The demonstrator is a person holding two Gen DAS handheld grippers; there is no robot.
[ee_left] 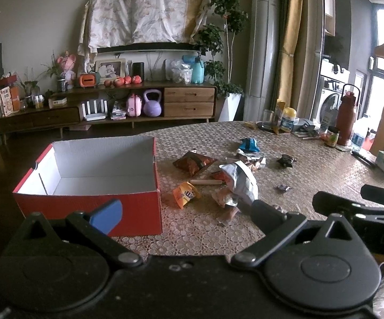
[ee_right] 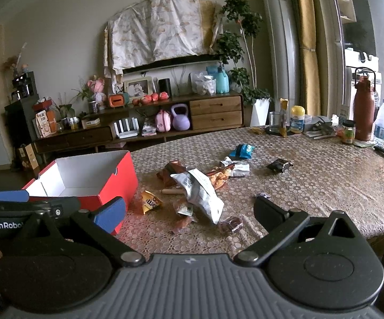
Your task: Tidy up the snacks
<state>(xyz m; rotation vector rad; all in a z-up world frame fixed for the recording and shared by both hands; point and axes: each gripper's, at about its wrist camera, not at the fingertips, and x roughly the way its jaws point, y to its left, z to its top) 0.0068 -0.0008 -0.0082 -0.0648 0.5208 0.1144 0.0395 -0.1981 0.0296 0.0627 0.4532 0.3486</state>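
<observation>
Both tools hang back at the near edge of the counter (ee_right: 311,159), and nothing is in hand yet: the left hand-held gripper (ee_left: 184,212) has its fingers spread wide with only tablecloth between them, and the right hand-held gripper (ee_right: 189,211) is just as wide apart, empty too. The red box (ee_left: 90,204) sits at the near left, open-topped, its white inside bare. The snacks lie scattered to its right: an orange packet (ee_right: 151,201) just beside the box, a big silver-white bag (ee_right: 201,188) slumped across the middle, a brown pouch (ee_left: 194,162) behind it, a blue packet (ee_right: 242,151) farther off, and a dark wrapped sweet (ee_right: 279,165) well to the right. These all look light and soft, crinkly film that will buckle instead of resisting, and likely slick under a pad. The silver-white bag looks the awkward one, floppy and half collapsed; a pinch on a crimped end seam or a folded edge should hold better than a squeeze on its puffy middle. The small packets, by the look of them, want a low pinch across the narrow width, gently, since chips inside would crush.
</observation>
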